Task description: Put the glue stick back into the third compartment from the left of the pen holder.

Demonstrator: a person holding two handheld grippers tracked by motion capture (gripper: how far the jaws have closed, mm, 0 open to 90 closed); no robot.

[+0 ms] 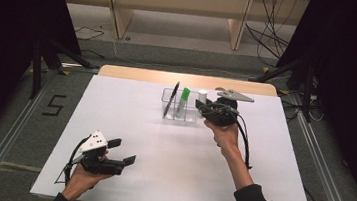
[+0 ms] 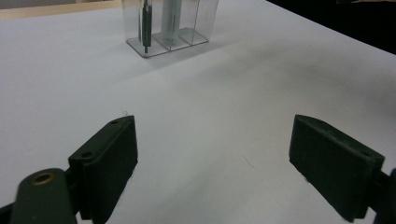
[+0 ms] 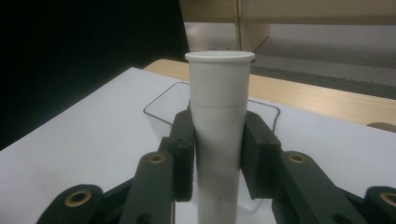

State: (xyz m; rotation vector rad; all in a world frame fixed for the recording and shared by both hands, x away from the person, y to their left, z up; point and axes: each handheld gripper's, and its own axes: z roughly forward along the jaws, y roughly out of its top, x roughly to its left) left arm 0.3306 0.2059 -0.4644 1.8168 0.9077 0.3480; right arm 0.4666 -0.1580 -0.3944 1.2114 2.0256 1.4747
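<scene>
Clamped between our right gripper's (image 3: pixel 218 154) jaws, the white tube (image 3: pixel 219 126) stands upright over the clear organizer (image 1: pixel 182 106), at its right compartment. We judge insertion underway; next comes a straight lowering, then release. Left gripper (image 1: pixel 123 151) rests wide open, empty.

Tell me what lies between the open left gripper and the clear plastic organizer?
Only bare white table lies between the left gripper and the clear plastic organizer, as the left gripper view shows.

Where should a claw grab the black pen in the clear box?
Probably the black pen's top end, coming from above. It leans in the left compartment of the clear holder, whose walls cover its lower half, so only the upper end sticks out free.
</scene>
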